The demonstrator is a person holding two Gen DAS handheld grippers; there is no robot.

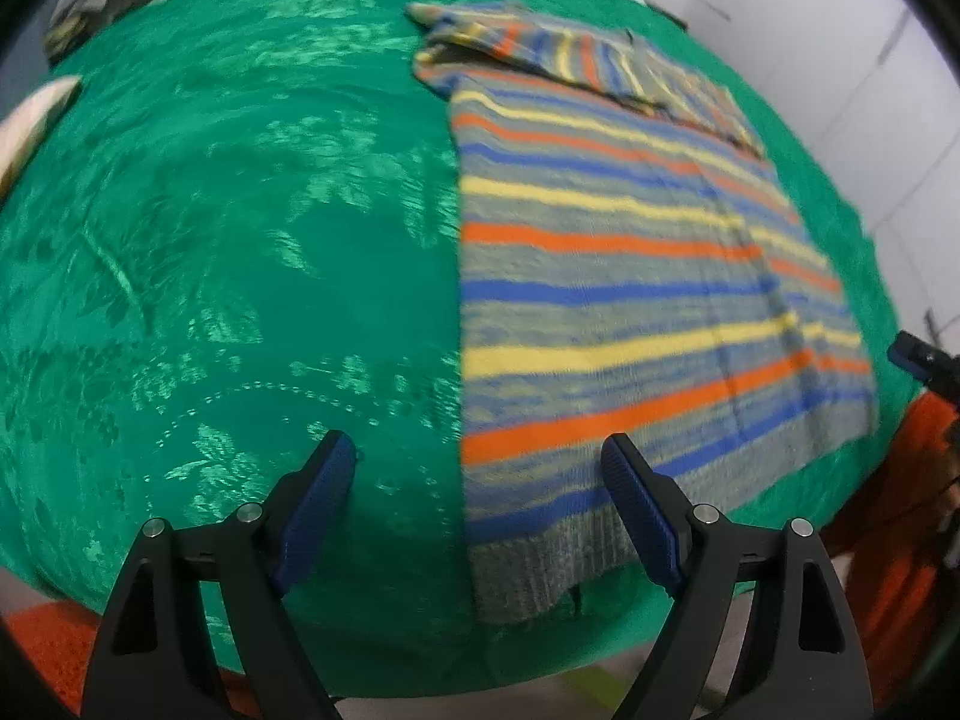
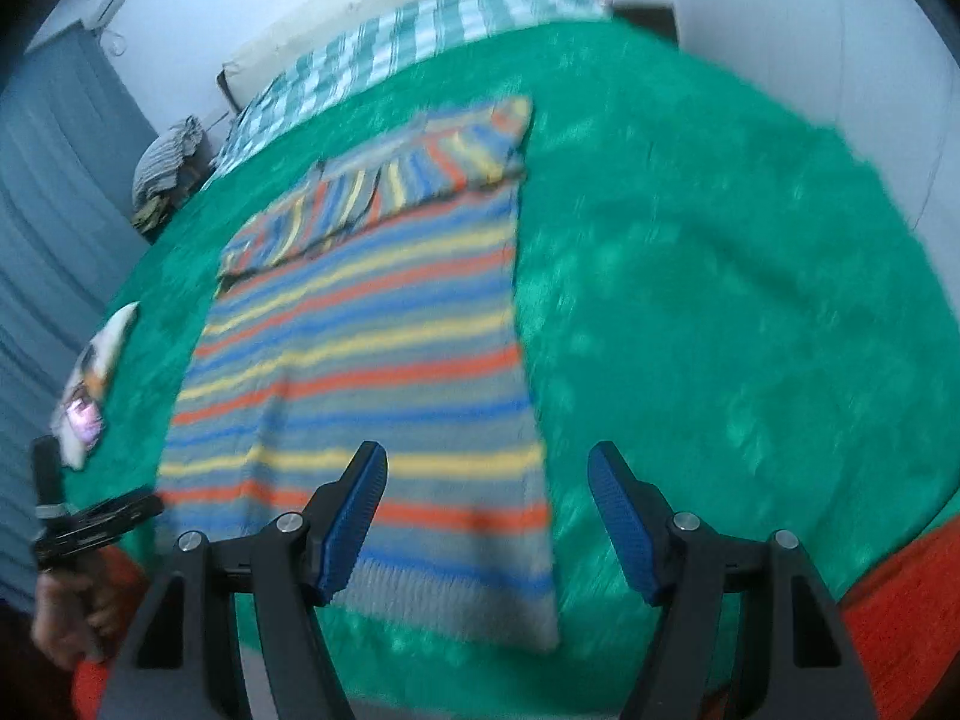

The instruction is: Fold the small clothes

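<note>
I hold both tools above the bed, each one released, jaws apart with nothing between them.

From my left gripper I look down on the green bedspread. The striped sweater lies flat on it, filling the view from about twelve o'clock round to four o'clock. Its bands run yellow, orange and blue over grey, and its ribbed grey hem sits at about five o'clock, close to the near edge of the bed. A sleeve is folded across the top of the body, up at one o'clock. My left tool's right finger overlaps the hem in the picture; whether it touches the knit I cannot tell. The left finger stands over bare green cloth.

From my right gripper the same sweater stretches from eleven o'clock down to six. The left finger overlaps its lower stripes, the right finger hangs over green cloth. At eight o'clock my other hand grips the left tool's dark handle. A checked green-and-white cloth lies past the bedspread at twelve o'clock, a small heap of grey clothes at ten, and a pale printed item at nine. The view is blurred.
</note>
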